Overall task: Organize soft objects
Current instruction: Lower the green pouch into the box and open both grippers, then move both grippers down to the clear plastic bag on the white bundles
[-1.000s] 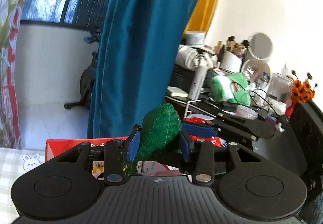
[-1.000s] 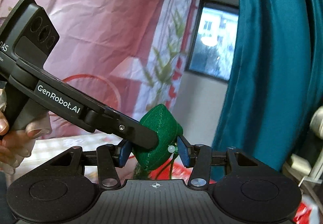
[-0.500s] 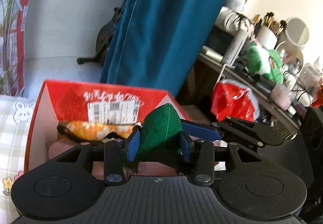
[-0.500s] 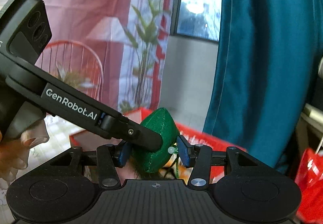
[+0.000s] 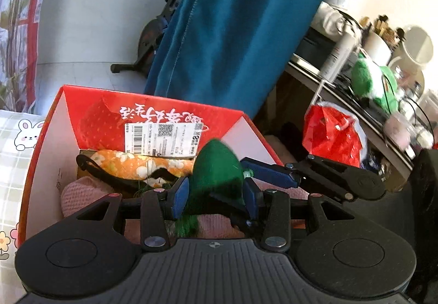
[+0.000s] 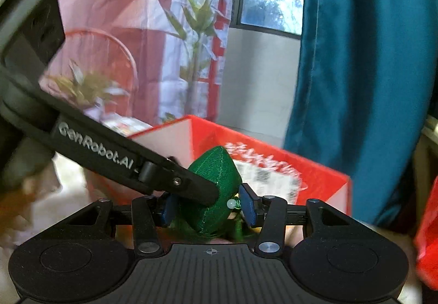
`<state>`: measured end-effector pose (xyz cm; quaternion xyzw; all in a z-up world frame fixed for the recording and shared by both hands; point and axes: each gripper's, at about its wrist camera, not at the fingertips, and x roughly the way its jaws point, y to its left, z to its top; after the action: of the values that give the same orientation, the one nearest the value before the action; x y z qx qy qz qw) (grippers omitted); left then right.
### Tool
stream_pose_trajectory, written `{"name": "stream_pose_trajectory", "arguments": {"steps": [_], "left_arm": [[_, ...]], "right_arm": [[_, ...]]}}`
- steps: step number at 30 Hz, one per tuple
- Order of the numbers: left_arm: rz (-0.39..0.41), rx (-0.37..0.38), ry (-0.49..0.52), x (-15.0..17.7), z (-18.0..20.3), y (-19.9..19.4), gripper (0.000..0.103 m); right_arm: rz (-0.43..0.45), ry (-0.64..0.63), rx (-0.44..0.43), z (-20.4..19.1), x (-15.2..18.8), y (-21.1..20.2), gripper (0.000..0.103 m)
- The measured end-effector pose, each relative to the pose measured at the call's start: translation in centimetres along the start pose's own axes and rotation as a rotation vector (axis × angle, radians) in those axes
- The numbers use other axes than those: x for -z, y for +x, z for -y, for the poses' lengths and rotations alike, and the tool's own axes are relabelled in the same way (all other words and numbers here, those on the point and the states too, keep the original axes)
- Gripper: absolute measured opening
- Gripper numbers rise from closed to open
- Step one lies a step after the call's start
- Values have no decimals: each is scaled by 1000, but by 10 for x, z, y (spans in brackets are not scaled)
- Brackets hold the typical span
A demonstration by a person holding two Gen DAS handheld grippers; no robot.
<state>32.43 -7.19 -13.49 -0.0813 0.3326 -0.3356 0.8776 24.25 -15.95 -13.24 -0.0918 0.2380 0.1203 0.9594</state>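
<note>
over the red box (image 5: 54,123) both grippers clamped the same green stuffed pouch (image 5: 216,167). i had the left gripper (image 5: 215,198) with its blue pads pressed on either side of the pouch, green tassel hanging under it. the right gripper (image 6: 209,206) came in from the right in the left view, its pads also squeezing the pouch, with a small white bead (image 6: 231,204) by its right pad. pouch sat above the open box, not touching the contents as far as i could tell. inside the box lay an orange floral pouch (image 5: 131,165) with a black strap and a pink knitted item (image 5: 82,194). teal curtain (image 5: 232,30) hung behind; red bag (image 5: 331,137) sat to the right, well apart.
</note>
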Motion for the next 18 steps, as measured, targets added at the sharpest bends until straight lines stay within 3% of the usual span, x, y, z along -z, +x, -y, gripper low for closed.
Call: {"name": "stream_pose_trajectory", "arguments": {"steps": [7, 18], "left_arm": [[23, -79, 44, -5, 2, -5, 49], [8, -178, 70, 4, -1, -35, 49]], "right_arm": [[-96, -66, 236, 5, -2, 25, 38], [-54, 25, 129, 0, 3, -10, 38]]}}
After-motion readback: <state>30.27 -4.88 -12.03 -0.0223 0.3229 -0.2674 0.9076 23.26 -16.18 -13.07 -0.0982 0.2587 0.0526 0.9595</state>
